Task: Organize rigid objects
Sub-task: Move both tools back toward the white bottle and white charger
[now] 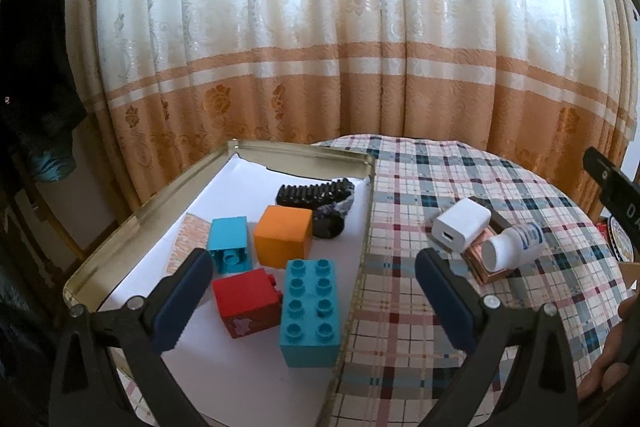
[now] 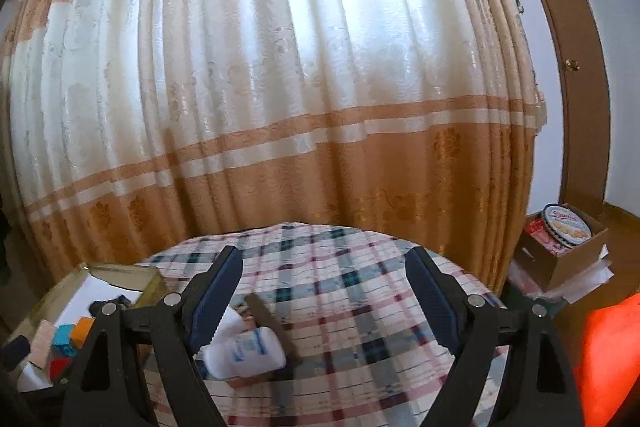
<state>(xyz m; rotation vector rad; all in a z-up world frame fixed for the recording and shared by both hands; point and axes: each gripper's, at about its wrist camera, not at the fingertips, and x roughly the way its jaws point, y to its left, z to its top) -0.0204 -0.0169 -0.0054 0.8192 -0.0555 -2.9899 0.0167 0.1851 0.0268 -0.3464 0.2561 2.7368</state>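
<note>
Plaid tablecloth [image 1: 460,195] carries a metal tin [image 1: 304,149] holding 4 blocks [image 1: 310,311]; right of the tin lie a white charger [image 1: 460,230] and bottle [image 1: 514,244]. Both grippers [image 1: 314,303] [image 2: 320,299] gape empty.

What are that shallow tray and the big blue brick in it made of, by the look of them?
The tray looks like thin metal, probably tinplate: its walls have a pale gold sheen and a rolled rim. The big blue brick looks like moulded hard plastic: even teal colour, crisp studs, a slight gloss.
</note>
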